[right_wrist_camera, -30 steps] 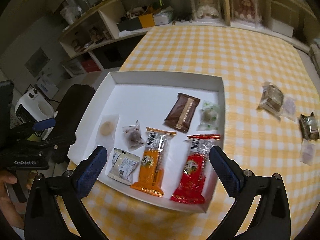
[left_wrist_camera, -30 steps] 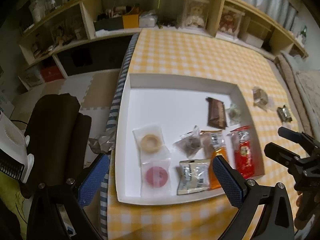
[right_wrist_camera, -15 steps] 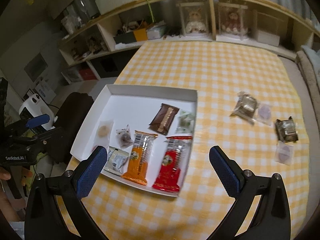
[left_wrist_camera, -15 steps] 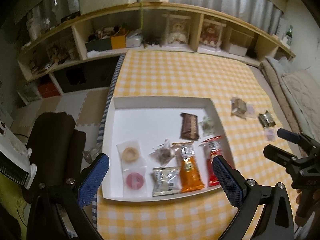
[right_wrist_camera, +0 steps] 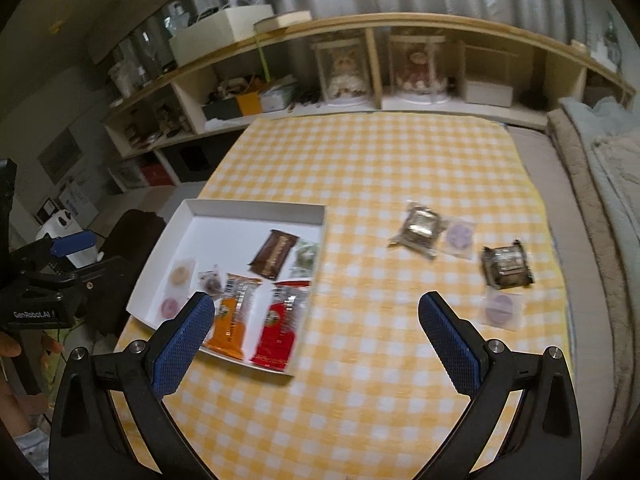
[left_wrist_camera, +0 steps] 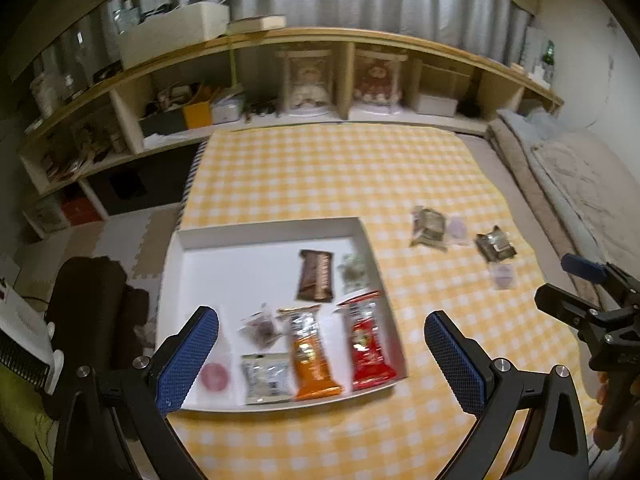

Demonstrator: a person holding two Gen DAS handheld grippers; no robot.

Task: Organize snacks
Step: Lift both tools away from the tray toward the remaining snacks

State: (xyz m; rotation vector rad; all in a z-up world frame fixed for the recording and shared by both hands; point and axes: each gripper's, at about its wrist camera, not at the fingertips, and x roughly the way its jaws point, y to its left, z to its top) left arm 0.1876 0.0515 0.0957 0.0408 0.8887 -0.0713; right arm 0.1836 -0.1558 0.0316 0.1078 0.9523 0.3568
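Yellow checked tablecloth (right_wrist_camera: 360, 168) under white tray (right_wrist_camera: 256, 210) of wrapped snacks (right_wrist_camera: 280, 320); both grippers (left_wrist_camera: 320, 354) (right_wrist_camera: 312, 336) spread, empty.

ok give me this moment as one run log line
left gripper: open, empty | right gripper: open, empty | white tray: holds snacks | four wrapped snacks loose on checked cloth right of tray

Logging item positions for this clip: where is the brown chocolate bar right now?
The brown chocolate bar lies inside the white tray, toward its far right corner, beside a small green-wrapped sweet and beyond the orange packet.
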